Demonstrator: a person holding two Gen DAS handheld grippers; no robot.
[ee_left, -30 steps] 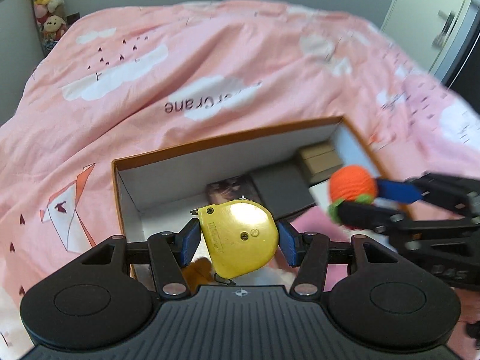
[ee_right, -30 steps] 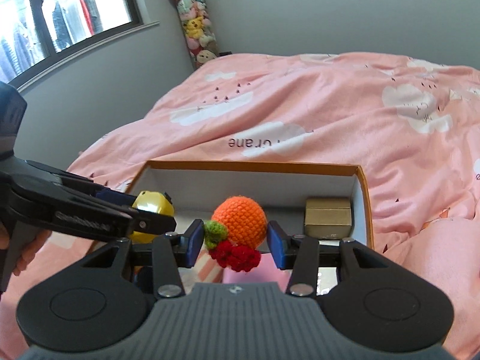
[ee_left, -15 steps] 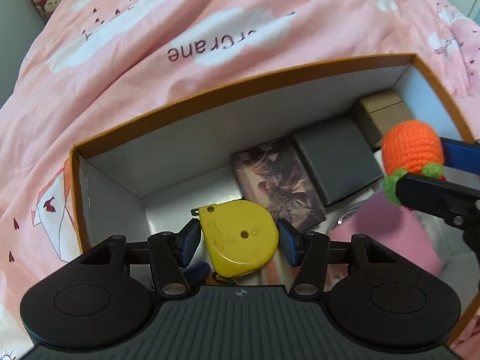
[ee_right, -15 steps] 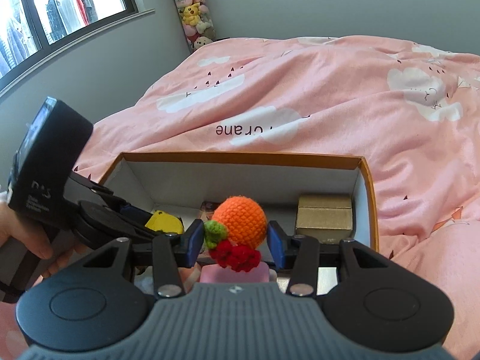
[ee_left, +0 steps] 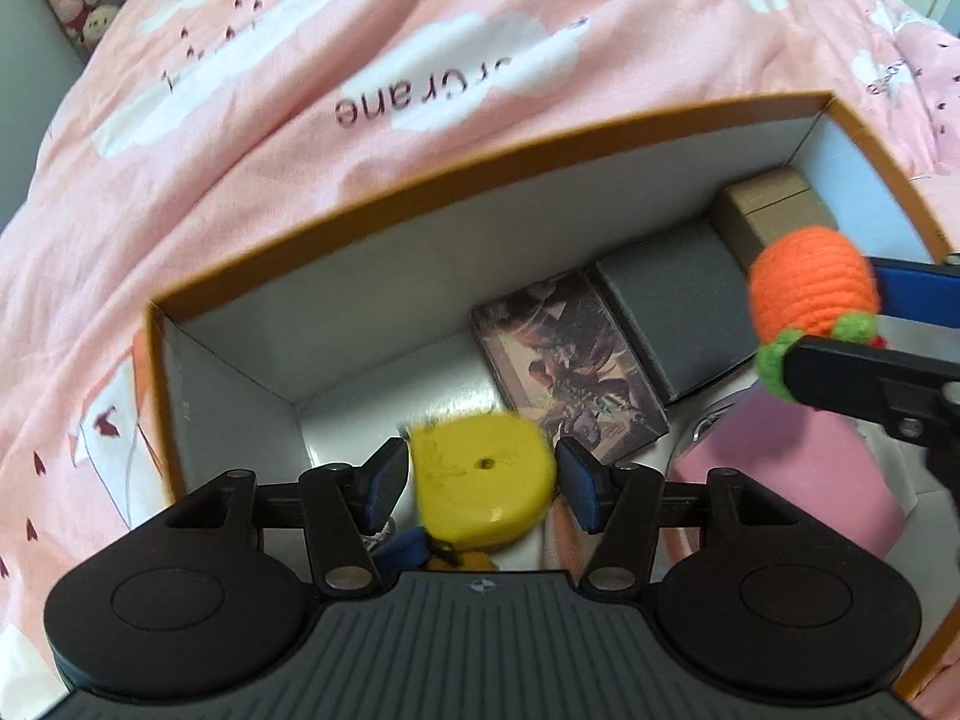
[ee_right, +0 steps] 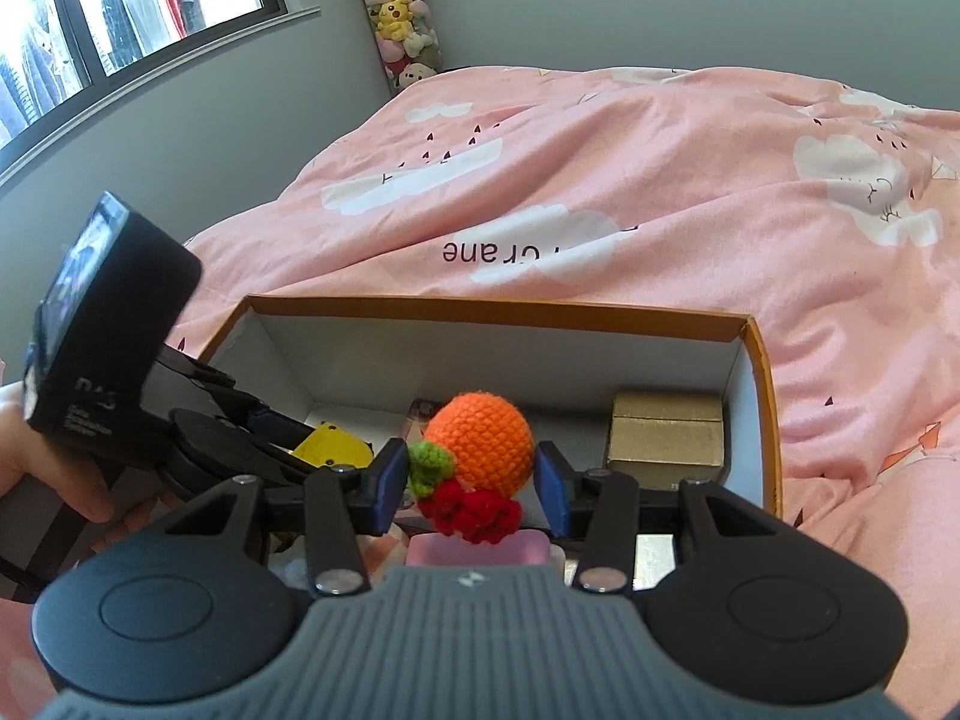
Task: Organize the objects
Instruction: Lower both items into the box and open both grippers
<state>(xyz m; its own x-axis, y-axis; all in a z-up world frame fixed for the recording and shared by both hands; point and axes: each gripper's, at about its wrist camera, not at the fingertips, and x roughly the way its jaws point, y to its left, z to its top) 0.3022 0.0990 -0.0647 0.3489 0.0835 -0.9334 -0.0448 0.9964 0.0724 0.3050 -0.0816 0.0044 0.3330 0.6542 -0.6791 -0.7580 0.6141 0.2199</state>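
An orange-rimmed white box (ee_left: 420, 180) lies on the pink bed; it also shows in the right wrist view (ee_right: 498, 307). My left gripper (ee_left: 483, 477) is inside the box's left end. A yellow tape measure (ee_left: 480, 483) sits between its fingers, blurred, with a small gap at each pad. My right gripper (ee_right: 471, 480) is shut on an orange crocheted fruit toy (ee_right: 480, 453) with green and red bits, held above the box's middle. The toy also shows in the left wrist view (ee_left: 813, 294).
In the box lie a picture card box (ee_left: 564, 354), a dark grey box (ee_left: 672, 306), a tan cardboard box (ee_right: 666, 438) and a pink item (ee_left: 786, 480). A pink duvet (ee_right: 600, 180) surrounds the box. Plush toys (ee_right: 399, 18) stand in the far corner.
My left gripper has gone down into the box's left end and its jaws have opened slightly; the tape measure now looks loose and blurred. The right gripper holds the toy almost still.
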